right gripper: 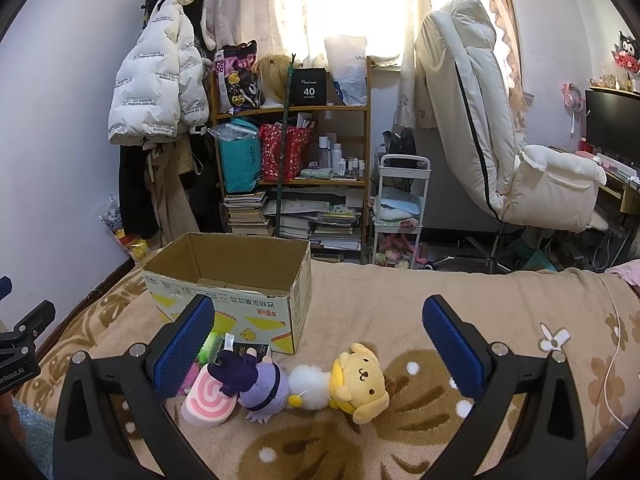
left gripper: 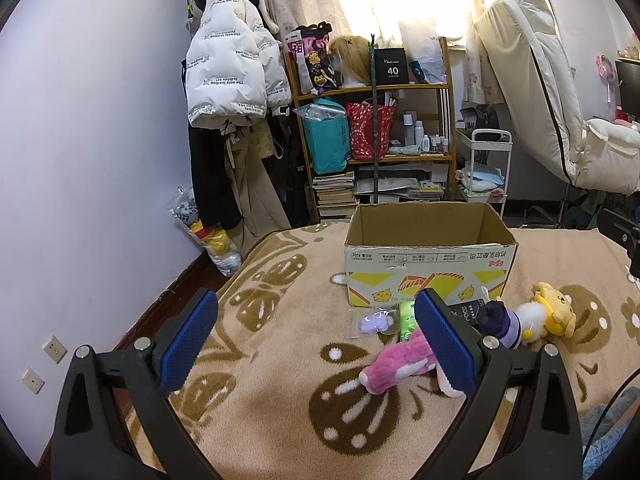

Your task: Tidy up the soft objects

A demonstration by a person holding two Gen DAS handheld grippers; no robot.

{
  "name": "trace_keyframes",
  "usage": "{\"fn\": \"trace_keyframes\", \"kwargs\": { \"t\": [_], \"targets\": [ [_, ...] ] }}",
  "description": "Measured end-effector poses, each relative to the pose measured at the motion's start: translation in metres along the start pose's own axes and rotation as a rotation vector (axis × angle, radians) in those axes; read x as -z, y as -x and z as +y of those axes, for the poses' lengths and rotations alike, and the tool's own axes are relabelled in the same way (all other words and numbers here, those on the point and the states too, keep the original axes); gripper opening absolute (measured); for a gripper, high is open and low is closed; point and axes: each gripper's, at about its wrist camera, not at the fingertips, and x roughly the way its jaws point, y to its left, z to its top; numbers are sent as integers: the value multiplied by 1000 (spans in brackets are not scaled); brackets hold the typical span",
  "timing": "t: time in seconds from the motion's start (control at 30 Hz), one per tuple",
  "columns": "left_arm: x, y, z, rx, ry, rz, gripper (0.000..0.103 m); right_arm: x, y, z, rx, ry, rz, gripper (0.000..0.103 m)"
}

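Lying on a beige fleece blanket with brown butterfly and flower patterns (right gripper: 500, 312) that covers the bed is a small cluster of soft toys, just in front of an open brown cardboard box (right gripper: 236, 280) printed with yellow cheese-wedge drawings and a strip of upside-down red and grey Chinese writing that is too small to read. The yellow plush dog with a brown cap (right gripper: 360, 382) lies on its side, face up, touching a white fluffy pompom (right gripper: 310, 386). Beside that is a purple plush doll with dark navy hair (right gripper: 256, 384), resting against a pink-and-white swirl roll cushion (right gripper: 204, 400). A bright pink furry plush with a white muzzle (left gripper: 394, 364) lies nearest the left tongs, and a small lilac plush in a clear packet (left gripper: 374, 322) sits flat by the box's front wall, next to a green packet (left gripper: 407, 318) and a black card with pale lettering (left gripper: 464, 314), which is unreadable.

The left tongs (left gripper: 316, 344) are spread wide and empty above the blanket, left of the toys. The right tongs (right gripper: 318, 354) are likewise wide apart and empty, with the yellow dog and purple doll framed between their blue pads.

Behind, a white puffer jacket (right gripper: 156, 80) reads "The only leading fashion art", and a black box on the wooden shelf (right gripper: 309, 87) reads "40 COLORS".
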Motion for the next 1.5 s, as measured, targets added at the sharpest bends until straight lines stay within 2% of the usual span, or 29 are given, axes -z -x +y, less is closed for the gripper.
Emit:
{"fn": "trace_keyframes", "kwargs": {
  "t": [1.5],
  "targets": [
    [-1, -3, 3, -7, -11, 12, 98, 5, -1, 5, 0, 7, 6, 103]
  ]
}}
